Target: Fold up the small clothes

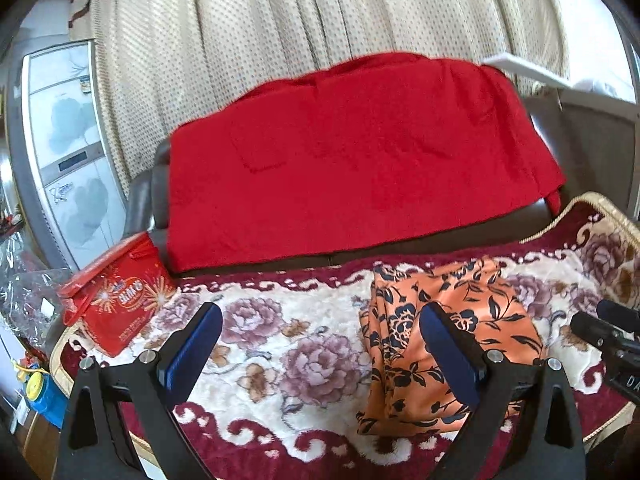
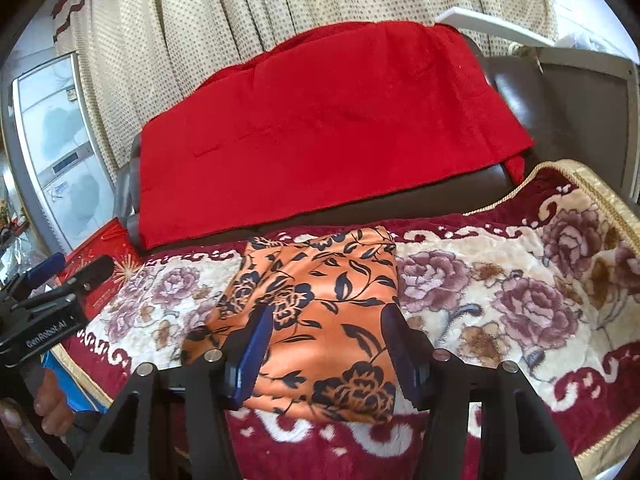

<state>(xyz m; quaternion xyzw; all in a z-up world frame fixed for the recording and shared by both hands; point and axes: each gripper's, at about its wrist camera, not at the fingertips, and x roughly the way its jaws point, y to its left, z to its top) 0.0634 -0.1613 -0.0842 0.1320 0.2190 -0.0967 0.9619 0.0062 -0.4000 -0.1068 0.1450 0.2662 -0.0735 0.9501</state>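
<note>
- One folded orange floral garment (image 2: 320,320) lies flat on the single rose-patterned blanket (image 2: 520,300), near its middle.
- Two grippers hover above it: the left gripper (image 1: 320,344) stands wide apart and empty, the garment off to its right.
- The right gripper (image 2: 326,340) is parted, its pads clear of the cloth below.
- One red cloth (image 2: 320,128) drapes the dark sofa (image 2: 560,92); one red box (image 1: 116,296) sits at the blanket's left edge.
</note>
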